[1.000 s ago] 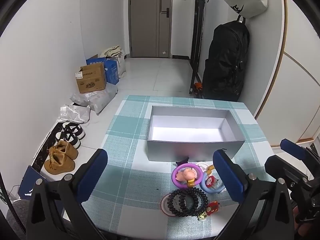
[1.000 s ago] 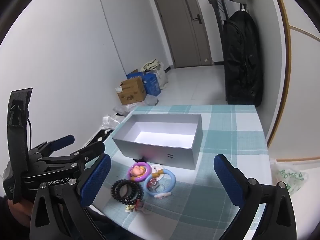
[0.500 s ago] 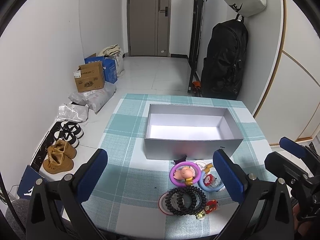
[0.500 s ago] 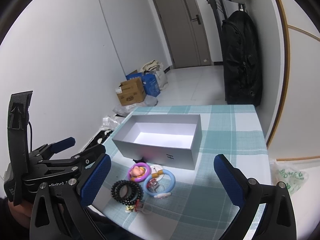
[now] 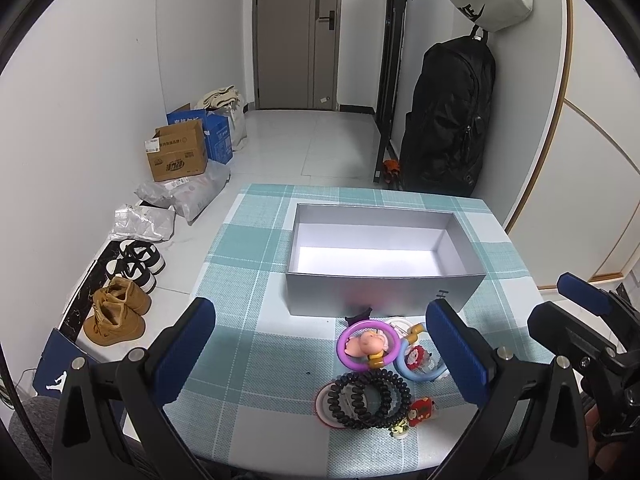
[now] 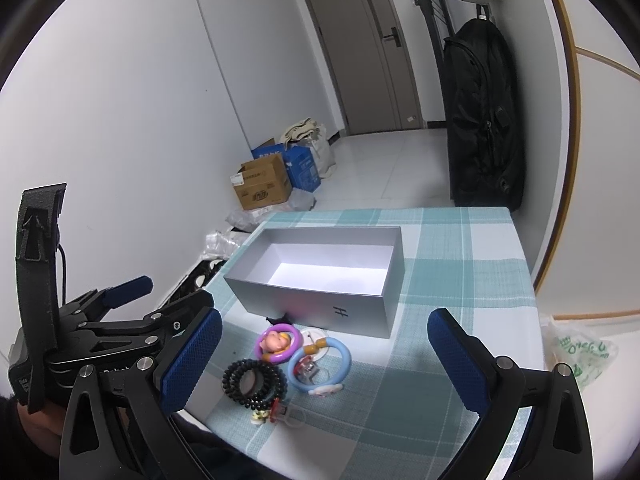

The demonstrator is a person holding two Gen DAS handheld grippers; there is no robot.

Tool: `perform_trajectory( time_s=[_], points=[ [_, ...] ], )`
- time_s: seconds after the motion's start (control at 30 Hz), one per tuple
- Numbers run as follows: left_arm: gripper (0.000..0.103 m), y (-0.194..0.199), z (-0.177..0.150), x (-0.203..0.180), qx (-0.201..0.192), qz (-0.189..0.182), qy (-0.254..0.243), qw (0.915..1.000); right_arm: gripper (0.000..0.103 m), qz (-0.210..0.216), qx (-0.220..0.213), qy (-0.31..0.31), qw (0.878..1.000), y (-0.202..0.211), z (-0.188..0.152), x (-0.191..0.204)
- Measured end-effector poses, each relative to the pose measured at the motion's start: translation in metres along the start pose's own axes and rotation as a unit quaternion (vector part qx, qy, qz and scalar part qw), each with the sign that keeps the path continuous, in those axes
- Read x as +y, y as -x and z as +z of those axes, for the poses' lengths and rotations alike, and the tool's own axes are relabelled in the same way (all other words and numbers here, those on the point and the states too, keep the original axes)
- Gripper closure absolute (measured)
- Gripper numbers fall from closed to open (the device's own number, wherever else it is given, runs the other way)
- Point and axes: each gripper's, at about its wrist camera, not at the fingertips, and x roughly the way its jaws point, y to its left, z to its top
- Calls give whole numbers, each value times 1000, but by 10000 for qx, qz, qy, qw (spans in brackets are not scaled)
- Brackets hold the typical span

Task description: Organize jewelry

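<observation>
A small heap of jewelry lies on the checked tablecloth in front of an open grey box [image 5: 380, 294] [image 6: 304, 308] that holds nothing. The heap has a purple ring with a pink pig [image 5: 366, 344] [image 6: 278, 342], a blue ring [image 5: 418, 368] [image 6: 320, 364], black beaded bracelets [image 5: 368, 394] [image 6: 254, 380] and a red charm [image 5: 422, 407]. My left gripper [image 5: 320, 350] is open above the near edge, just left of the heap. Open too, my right gripper [image 6: 324, 360] hovers over the heap, holding nothing.
The table [image 5: 248, 248] [image 6: 460, 280] is small, with its edges close on all sides. Shoes [image 5: 120, 312], a cardboard box [image 5: 176, 158] and bags sit on the floor to the left. A black backpack [image 5: 452, 120] hangs behind. A plastic bag [image 6: 580, 354] lies right of the table.
The left wrist view has shifted slightly, so the box and jewelry sit a little higher in it. The right gripper has barely moved. Nothing was taken hold of.
</observation>
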Motion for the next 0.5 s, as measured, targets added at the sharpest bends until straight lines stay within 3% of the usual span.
perform_trajectory(
  time_s=[0.5],
  points=[
    [1,-5,0,1,163,-89,88,9998,0,14,17,-36,10000,0,0,-1]
  ],
)
